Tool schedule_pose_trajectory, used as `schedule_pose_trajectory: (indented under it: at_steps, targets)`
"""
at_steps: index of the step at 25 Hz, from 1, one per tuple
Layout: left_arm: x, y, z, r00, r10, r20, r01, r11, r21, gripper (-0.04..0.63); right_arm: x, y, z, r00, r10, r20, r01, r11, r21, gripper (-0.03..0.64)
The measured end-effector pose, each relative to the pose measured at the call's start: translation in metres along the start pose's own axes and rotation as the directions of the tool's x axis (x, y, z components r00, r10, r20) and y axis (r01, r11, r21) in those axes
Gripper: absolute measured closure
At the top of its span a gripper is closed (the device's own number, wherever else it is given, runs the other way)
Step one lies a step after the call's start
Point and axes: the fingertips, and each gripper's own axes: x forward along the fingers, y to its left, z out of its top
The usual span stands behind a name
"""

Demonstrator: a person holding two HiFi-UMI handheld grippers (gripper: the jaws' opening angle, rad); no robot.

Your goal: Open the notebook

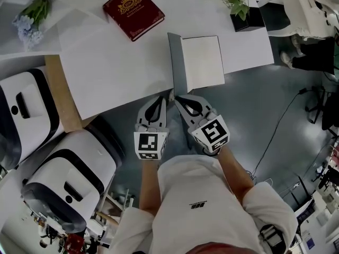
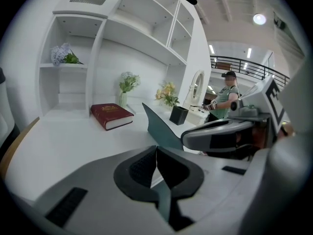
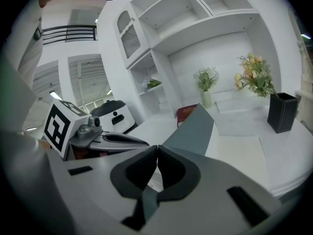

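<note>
The notebook (image 1: 202, 62) lies at the near edge of the white table (image 1: 116, 73), its blank white page facing up. Its grey cover (image 1: 176, 62) stands nearly upright along the left side, and it also shows as a grey cover (image 2: 159, 126) in the left gripper view and as a grey cover (image 3: 193, 129) in the right gripper view. My left gripper (image 1: 163, 97) and right gripper (image 1: 179, 97) hover side by side just short of the cover's near corner. Each is shut, with nothing visible between the pads.
A red book (image 1: 133, 10) lies further back on the table. A black vase with flowers (image 1: 248, 16) stands at the back right, and blue flowers (image 1: 29, 20) at the far left. White machines (image 1: 69, 179) sit beside the table on the left. A person (image 2: 227, 99) stands in the distance.
</note>
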Motion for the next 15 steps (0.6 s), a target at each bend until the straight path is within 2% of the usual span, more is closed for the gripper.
schedule_pose_trajectory:
  at_steps: [15]
  targets:
    - [-0.007, 0.011, -0.011, 0.999, 0.043, -0.004, -0.043, 0.999, -0.028, 0.595, 0.017, 0.009, -0.009, 0.999, 0.05, -0.021, -0.05, 0.999, -0.005, 0.618]
